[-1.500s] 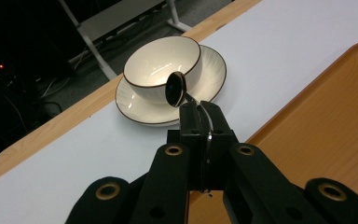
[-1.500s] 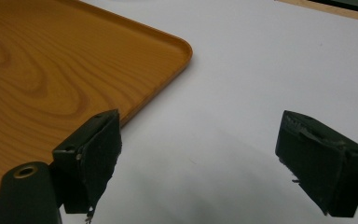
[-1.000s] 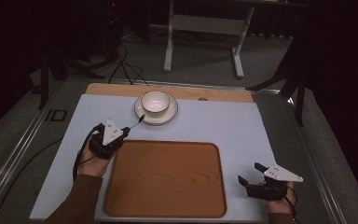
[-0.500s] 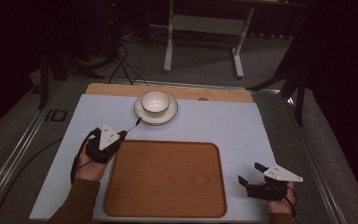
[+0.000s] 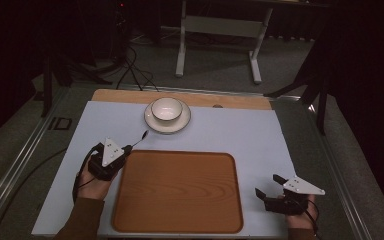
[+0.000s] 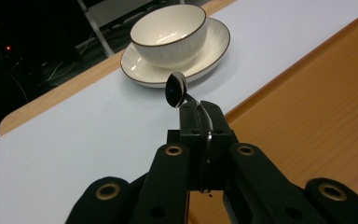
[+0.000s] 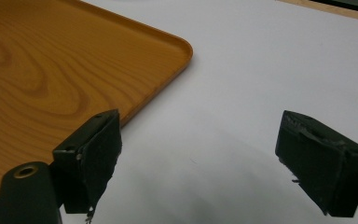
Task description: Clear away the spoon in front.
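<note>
Left gripper [image 6: 200, 116] pinching a small metal spoon [image 6: 177, 89] by its thin handle, aimed toward 1 o'clock at the bowl [image 5: 166, 109] on its saucer [image 5: 180, 123]; light, stiff, likely slippery, best held mid-handle; right gripper [image 7: 214, 154] spread wide, empty, beside the wooden tray [image 5: 177, 192].

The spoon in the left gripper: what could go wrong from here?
1. The left gripper pinches the spoon only by its thin handle, so it may twist or slip out.
2. The spoon's head points toward the bowl on the plate; a careless push could knock them.
</note>
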